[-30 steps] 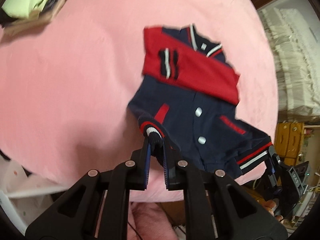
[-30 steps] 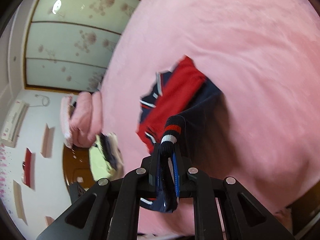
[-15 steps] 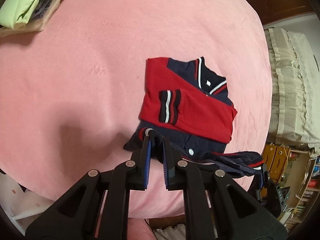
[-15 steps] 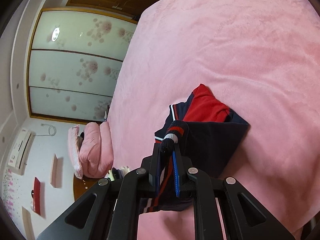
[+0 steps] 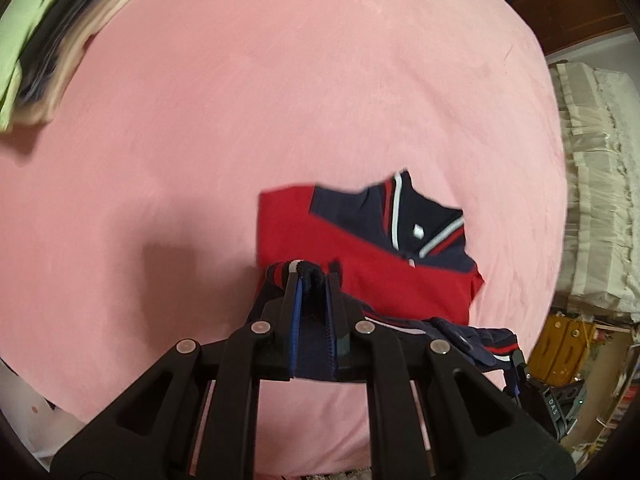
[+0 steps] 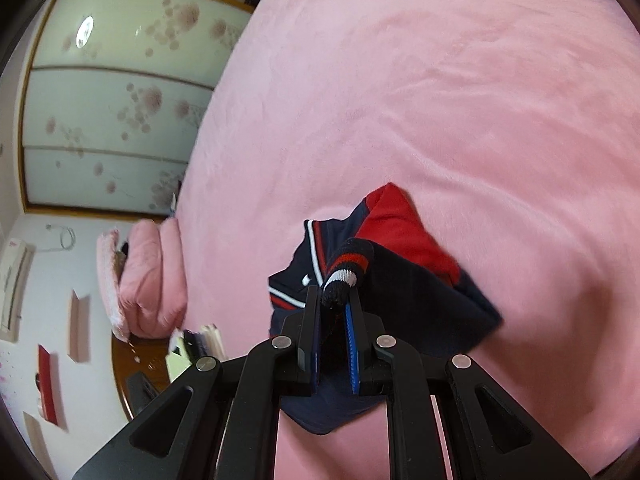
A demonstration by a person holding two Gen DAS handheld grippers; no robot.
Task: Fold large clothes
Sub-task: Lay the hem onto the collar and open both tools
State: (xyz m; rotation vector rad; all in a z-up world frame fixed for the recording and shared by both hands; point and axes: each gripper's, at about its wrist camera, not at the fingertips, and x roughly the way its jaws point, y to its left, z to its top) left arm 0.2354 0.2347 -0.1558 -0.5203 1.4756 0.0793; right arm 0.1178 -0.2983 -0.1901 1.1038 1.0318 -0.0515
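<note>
A navy and red varsity jacket point(image 5: 372, 248) lies on the pink bed cover point(image 5: 280, 92), red sleeve folded across its chest and striped collar toward the far side. My left gripper point(image 5: 313, 276) is shut on one corner of the jacket's striped hem, held just above the red sleeve. In the same view the right gripper point(image 5: 514, 364) grips the other hem corner at the lower right. In the right wrist view my right gripper point(image 6: 335, 292) is shut on the striped hem band point(image 6: 348, 266), and the navy body point(image 6: 420, 300) is doubled over toward the collar.
A stack of folded clothes point(image 5: 52, 36) with a light green piece on top sits at the bed's far left corner. A pink pillow point(image 6: 148, 280) lies by the bed's edge. Cream bedding point(image 5: 596, 184) and a yellow box point(image 5: 560, 348) stand to the right.
Both grippers have carried the jacket's lower hem up and forward over the body toward the collar. The buttoned navy front that lay open a second ago is now folded under.
</note>
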